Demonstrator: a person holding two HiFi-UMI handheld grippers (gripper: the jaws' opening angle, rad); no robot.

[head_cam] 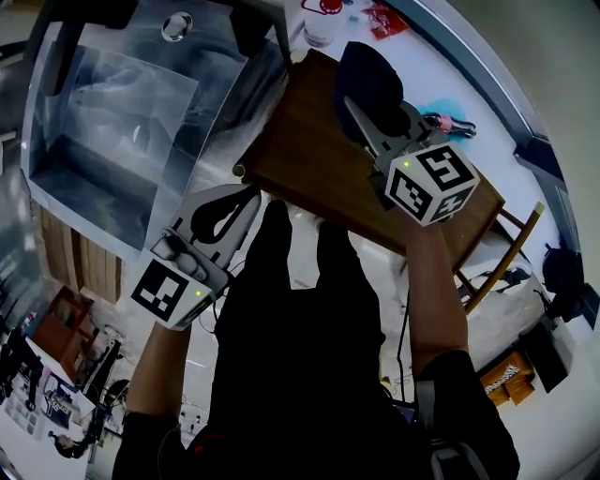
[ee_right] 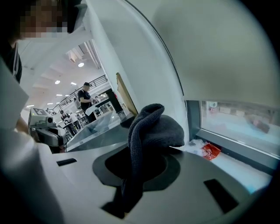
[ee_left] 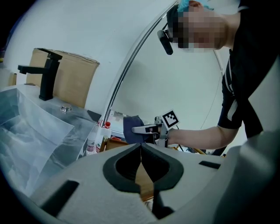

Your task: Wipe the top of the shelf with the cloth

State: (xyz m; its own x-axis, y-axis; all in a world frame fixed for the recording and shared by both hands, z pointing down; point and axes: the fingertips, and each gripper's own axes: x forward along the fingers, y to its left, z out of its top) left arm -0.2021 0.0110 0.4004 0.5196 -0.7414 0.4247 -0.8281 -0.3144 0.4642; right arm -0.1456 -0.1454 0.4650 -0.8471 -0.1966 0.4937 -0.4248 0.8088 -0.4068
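The shelf's brown wooden top (head_cam: 328, 164) lies in the middle of the head view. My right gripper (head_cam: 363, 114) hangs over its far part, shut on a dark knitted cloth (head_cam: 368, 77). In the right gripper view the cloth (ee_right: 151, 129) bulges up out of that gripper (ee_right: 141, 153) and hides the shelf. My left gripper (head_cam: 249, 197) is shut with nothing in it, just off the shelf's near left edge. In the left gripper view that gripper (ee_left: 141, 148) has its tips touching, and the cloth (ee_left: 132, 129) and a strip of the shelf (ee_left: 114, 143) show beyond.
A steel sink (head_cam: 112, 122) with a black tap (ee_left: 48, 74) stands left of the shelf. A plastic bottle (ee_left: 103, 131) and a glass (head_cam: 319, 28) stand behind it, a red packet (head_cam: 380, 19) and a teal item (head_cam: 441, 108) lie nearby. A wooden chair (head_cam: 511, 258) is at the right.
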